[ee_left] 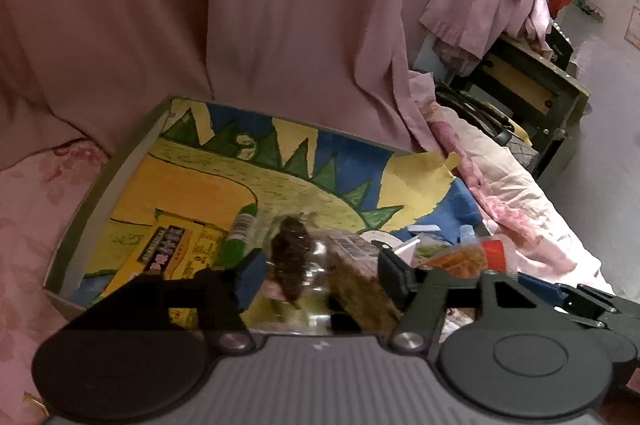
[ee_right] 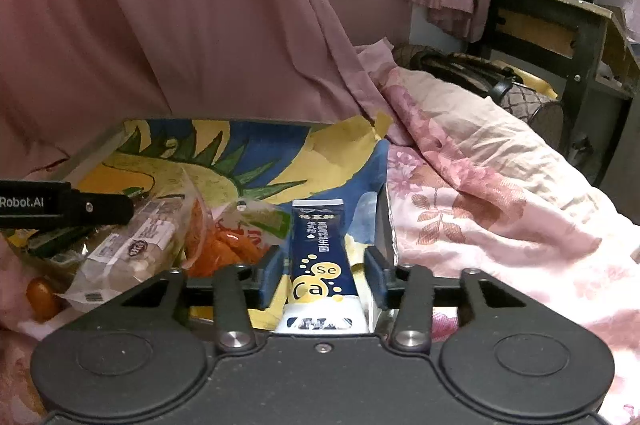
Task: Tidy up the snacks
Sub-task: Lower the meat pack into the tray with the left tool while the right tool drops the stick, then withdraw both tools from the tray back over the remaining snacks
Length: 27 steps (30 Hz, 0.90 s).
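Note:
A shallow box [ee_left: 120, 161] lined with a painted yellow, green and blue sheet lies on the bed. My left gripper [ee_left: 320, 269] is low over its near edge. A clear pack [ee_left: 312, 265] of dark brown snack and a brown cake lies between its parted fingers, which do not visibly squeeze it. A yellow packet [ee_left: 176, 245] and a green tube [ee_left: 240, 229] lie to its left. My right gripper [ee_right: 322, 273] is open around an upright blue-and-white sachet [ee_right: 320, 257], with a gap on each side. An orange snack bag [ee_right: 232, 245] and a clear wrapped pastry [ee_right: 132, 245] lie left of it.
A pink curtain [ee_left: 240, 5] hangs right behind the box. The floral quilt [ee_right: 500, 217] spreads to the right. A dark cabinet [ee_right: 560, 37] and a black bag [ee_right: 480, 73] stand beyond it. A small brown item [ee_right: 42, 299] lies on the quilt at the near left.

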{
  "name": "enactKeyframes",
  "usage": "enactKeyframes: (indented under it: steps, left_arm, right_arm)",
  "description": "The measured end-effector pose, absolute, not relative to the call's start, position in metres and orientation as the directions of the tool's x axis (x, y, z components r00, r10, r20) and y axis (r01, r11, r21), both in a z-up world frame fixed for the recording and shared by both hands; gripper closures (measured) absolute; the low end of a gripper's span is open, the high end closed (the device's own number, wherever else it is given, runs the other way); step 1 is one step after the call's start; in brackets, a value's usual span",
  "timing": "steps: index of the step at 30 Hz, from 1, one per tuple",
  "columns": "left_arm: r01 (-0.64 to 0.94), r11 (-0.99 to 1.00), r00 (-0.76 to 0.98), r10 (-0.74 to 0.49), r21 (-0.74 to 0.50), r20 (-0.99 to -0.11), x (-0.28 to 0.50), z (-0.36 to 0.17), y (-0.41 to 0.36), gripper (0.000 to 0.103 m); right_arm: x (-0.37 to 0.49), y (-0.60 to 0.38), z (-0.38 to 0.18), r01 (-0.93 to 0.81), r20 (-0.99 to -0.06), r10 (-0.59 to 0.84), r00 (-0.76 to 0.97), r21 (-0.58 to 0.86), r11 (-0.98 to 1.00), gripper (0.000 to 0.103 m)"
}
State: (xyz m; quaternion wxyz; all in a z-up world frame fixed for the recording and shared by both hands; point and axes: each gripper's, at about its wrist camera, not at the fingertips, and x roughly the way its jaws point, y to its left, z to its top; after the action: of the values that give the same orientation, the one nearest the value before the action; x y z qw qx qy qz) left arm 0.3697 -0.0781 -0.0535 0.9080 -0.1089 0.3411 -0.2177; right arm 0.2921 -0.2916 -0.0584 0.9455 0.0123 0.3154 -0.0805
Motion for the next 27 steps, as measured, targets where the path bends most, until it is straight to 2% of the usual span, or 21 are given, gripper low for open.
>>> enactKeyframes:
  steps: [2, 5, 11, 15, 17, 22, 27]
  left_arm:
    - [0.324, 0.880, 0.677, -0.472, -0.346, -0.565, 0.367, -0.050, -0.079, 0.024]
    - [0.330, 0.880, 0.690, -0.472, -0.342, -0.549, 0.361, -0.041, -0.078, 0.018]
    - [0.331, 0.880, 0.728, -0.468, -0.340, -0.501, 0.344, -0.015, -0.074, 0.004]
    - [0.317, 0.894, 0.769, -0.437, -0.316, -0.466, 0.326, 0.005, -0.066, 0.001]
    - [0.312, 0.901, 0.786, -0.423, -0.301, -0.450, 0.315, 0.014, -0.062, 0.001]
    - [0.281, 0.924, 0.829, -0.369, -0.258, -0.420, 0.285, 0.031, -0.052, 0.000]
    - [0.257, 0.934, 0.851, -0.341, -0.250, -0.399, 0.251, 0.041, -0.039, 0.000]
  right_arm:
    - [0.289, -0.291, -0.054, 0.166, -0.589, -0.152, 0.794, -0.030, 0.986, 0.042]
    - [0.280, -0.291, -0.046, 0.174, -0.571, -0.162, 0.805, -0.035, 0.984, 0.034]
    - [0.256, -0.289, -0.025, 0.182, -0.523, -0.178, 0.834, -0.044, 0.982, 0.020]
    - [0.238, -0.286, -0.010, 0.180, -0.482, -0.179, 0.858, -0.043, 0.983, 0.014]
    - [0.227, -0.284, -0.001, 0.184, -0.459, -0.177, 0.870, -0.030, 0.982, 0.007]
    - [0.198, -0.279, 0.016, 0.169, -0.410, -0.154, 0.899, 0.002, 0.986, 0.001]
    - [0.167, -0.270, 0.029, 0.150, -0.376, -0.131, 0.917, 0.020, 0.989, 0.001]
